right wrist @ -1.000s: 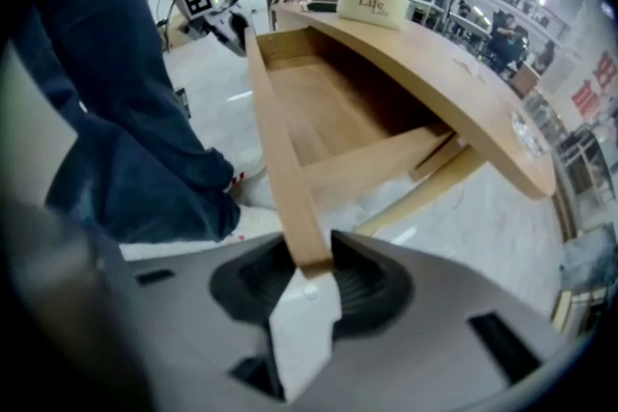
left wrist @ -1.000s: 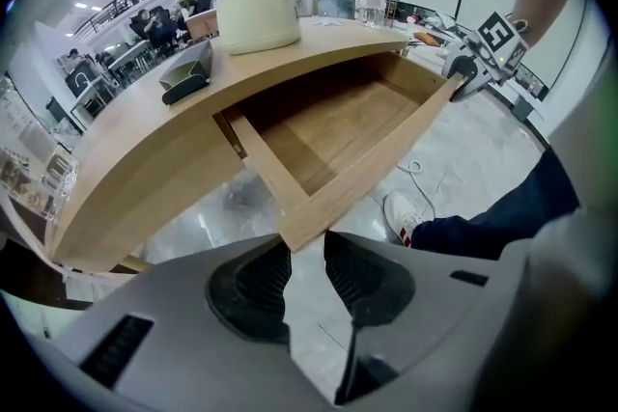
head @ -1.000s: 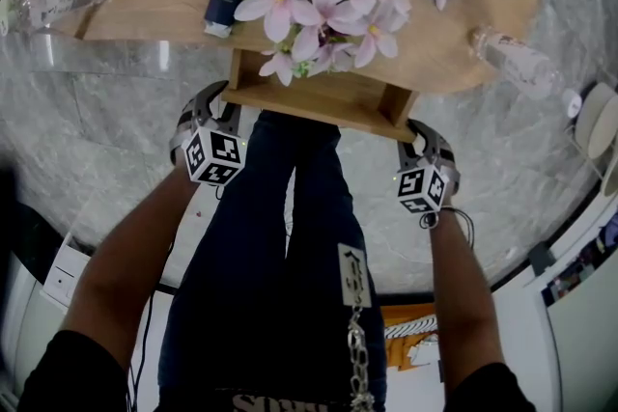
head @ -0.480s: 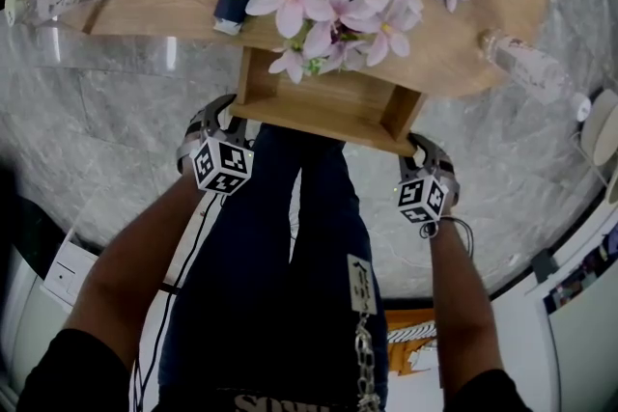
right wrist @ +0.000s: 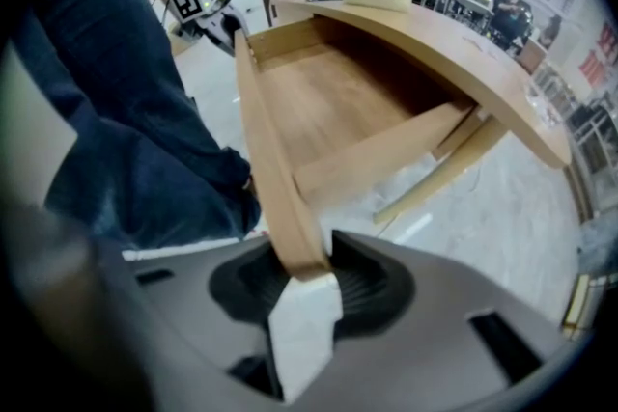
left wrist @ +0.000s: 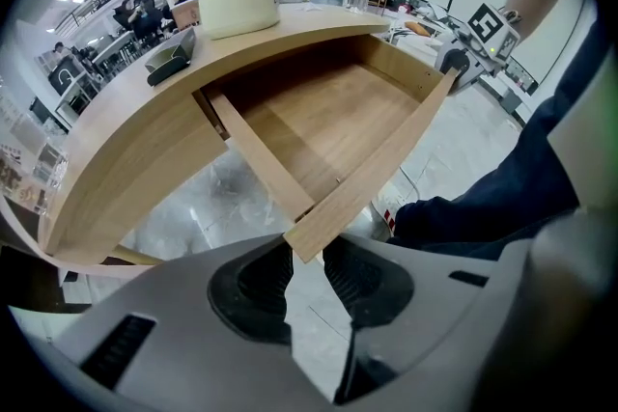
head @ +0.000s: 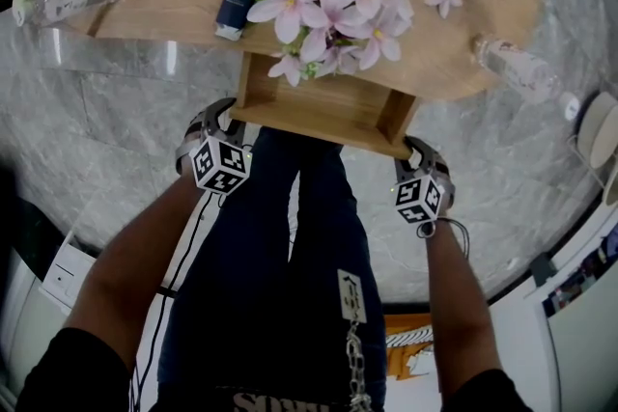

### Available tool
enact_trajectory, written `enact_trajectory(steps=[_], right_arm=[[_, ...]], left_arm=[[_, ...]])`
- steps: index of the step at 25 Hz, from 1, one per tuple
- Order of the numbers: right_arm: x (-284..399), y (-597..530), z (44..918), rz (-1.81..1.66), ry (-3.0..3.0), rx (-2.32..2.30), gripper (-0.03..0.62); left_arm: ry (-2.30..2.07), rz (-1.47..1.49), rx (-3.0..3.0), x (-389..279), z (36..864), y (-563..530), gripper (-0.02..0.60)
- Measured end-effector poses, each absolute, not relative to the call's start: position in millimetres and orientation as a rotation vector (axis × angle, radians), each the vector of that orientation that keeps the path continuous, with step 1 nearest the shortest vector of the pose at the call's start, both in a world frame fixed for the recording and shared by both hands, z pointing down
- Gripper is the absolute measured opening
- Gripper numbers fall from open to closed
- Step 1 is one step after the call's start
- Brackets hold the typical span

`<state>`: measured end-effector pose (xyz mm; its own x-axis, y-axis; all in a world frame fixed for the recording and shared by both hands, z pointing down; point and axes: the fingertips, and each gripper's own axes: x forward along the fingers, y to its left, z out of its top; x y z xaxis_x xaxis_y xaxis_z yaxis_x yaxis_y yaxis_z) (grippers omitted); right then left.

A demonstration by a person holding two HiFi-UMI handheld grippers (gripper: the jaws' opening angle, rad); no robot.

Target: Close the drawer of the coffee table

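Drawer open — front edge (wooden), legs near

The head view looks steeply down from above onto the table, with the drawer near mid-frame and legs below it. The left gripper view sits low and very close at the drawer's left front corner. It faces across the open drawer toward the right gripper at the far corner. The right gripper view mirrors it, close on the other corner, which stands between its opening jaws. It faces back across the drawer to the left gripper. All three share the drawer and flowers; both gripper views also take in the room beyond.
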<state>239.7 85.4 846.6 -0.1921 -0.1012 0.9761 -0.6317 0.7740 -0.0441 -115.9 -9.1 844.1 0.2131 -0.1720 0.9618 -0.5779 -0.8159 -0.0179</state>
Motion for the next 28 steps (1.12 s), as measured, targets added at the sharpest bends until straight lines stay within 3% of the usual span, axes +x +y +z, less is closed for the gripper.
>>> enact_trajectory(steps=[12,22,28], right_arm=[[254.9,23.7,840.4,0.518,-1.719,0.66,0.139],[271.3,-34.8,840.7,0.521,-1.756,0.805,0.149],[286.3,-54.9,842.9,0.909,-1.701,1.103,0.171]], left_arm=[[-0.735,1.589,2.158,-101.2,838.6,-69.2,0.118],[-0.837,1.311,2.121,-85.1,841.8,-125.6,0.127],[-1.035,0.962,1.808,-83.8,840.4,-147.1,0.124]])
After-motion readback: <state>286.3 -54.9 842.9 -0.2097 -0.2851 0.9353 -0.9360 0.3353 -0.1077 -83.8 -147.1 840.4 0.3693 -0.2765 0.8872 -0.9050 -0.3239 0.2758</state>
